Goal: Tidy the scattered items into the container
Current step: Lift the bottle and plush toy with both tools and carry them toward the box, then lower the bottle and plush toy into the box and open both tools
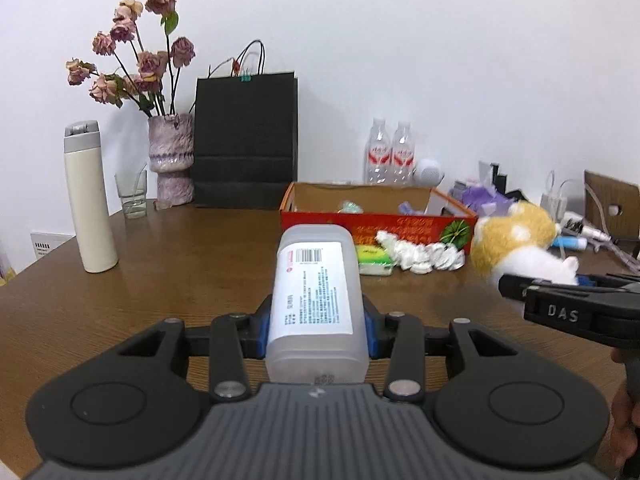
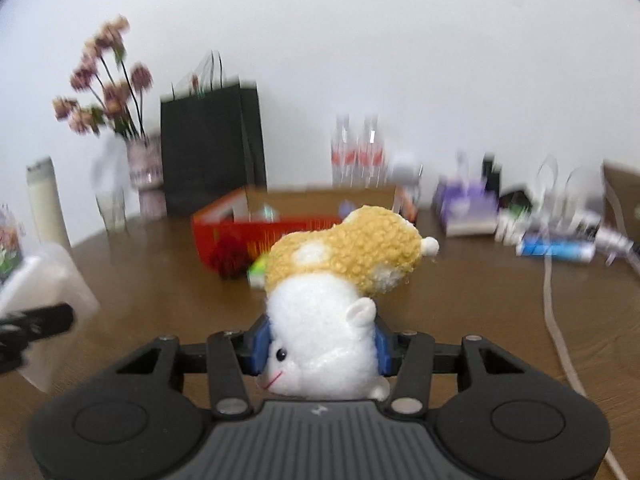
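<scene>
My left gripper (image 1: 316, 332) is shut on a translucent plastic bottle (image 1: 316, 292) with a white barcode label, held above the brown table, pointing at the red cardboard box (image 1: 384, 229). My right gripper (image 2: 322, 346) is shut on a yellow and white plush hamster (image 2: 340, 280), held above the table; the plush (image 1: 516, 236) and the right gripper also show in the left wrist view at the right. In front of the box lie a green-yellow packet (image 1: 374, 258) and a white crinkled bundle (image 1: 424, 256). The box holds a few small items.
A cream thermos (image 1: 90, 200), a glass (image 1: 132, 194), a vase of dried roses (image 1: 170, 156) and a black paper bag (image 1: 246, 140) stand at the back left. Two water bottles (image 1: 388, 152) stand behind the box. Tubes, cables and purple clutter (image 1: 576, 228) lie at the right.
</scene>
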A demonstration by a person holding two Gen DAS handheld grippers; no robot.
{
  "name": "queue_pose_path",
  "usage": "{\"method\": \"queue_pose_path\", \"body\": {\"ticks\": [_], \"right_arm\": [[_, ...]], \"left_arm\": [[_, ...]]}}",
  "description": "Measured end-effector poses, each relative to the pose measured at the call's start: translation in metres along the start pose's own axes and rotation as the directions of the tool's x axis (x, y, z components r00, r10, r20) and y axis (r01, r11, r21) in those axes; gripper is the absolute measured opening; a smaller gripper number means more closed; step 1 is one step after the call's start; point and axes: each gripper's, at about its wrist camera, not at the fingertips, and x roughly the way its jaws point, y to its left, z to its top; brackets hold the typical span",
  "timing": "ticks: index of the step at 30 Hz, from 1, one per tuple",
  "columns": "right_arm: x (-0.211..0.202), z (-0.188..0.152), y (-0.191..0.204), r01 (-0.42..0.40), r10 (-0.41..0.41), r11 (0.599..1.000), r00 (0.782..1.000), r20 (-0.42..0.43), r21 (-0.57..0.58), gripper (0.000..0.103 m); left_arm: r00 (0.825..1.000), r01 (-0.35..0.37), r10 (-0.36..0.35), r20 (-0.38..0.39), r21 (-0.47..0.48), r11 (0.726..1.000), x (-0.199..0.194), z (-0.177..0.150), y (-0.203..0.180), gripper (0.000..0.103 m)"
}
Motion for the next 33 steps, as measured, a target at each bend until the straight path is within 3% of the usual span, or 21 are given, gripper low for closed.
{"method": "queue_pose_path", "body": {"ticks": [4, 7, 14, 20, 27, 30, 33], "right_arm": [[-0.038, 0.000, 0.009, -0.015, 0.012, 0.999, 0.994, 0.108, 0.029, 0.048], [-0.057, 0.000, 0.016, -0.021, 0.015, 0.999, 0.986, 0.168, 0.032, 0.048], [-0.069, 0.008, 0.020, -0.057, 0.051, 0.998, 0.979, 0.197, 0.027, 0.048], [-0.056, 0.038, 0.008, -0.066, 0.056, 0.997, 0.970, 0.237, 0.033, 0.048], [0.008, 0.123, -0.017, -0.086, 0.089, 0.996, 0.966, 0.241, -0.023, 0.048], [0.065, 0.174, -0.035, -0.137, 0.133, 0.990, 0.980, 0.149, 0.015, 0.048], [0.135, 0.217, -0.051, -0.136, 0.135, 0.988, 0.991, 0.018, 0.077, 0.048]], "left_arm": [[0.996, -0.054, 0.053, 0.077, 0.016, 0.998, -0.016, 0.000, -0.011, 0.041], [0.992, -0.051, 0.046, 0.117, 0.037, 0.998, -0.028, 0.005, -0.017, 0.041], [0.993, -0.016, 0.012, 0.121, 0.031, 0.999, -0.031, 0.020, -0.019, 0.041], [0.996, 0.032, -0.030, 0.083, -0.014, 0.999, 0.000, 0.056, -0.006, 0.041], [0.996, 0.086, -0.085, 0.029, -0.025, 0.996, 0.084, 0.137, 0.009, 0.041], [0.989, 0.132, -0.134, -0.061, -0.036, 0.991, 0.147, 0.184, 0.018, 0.041], [0.976, 0.144, -0.147, -0.161, -0.026, 0.989, 0.213, 0.218, 0.024, 0.041]]}}
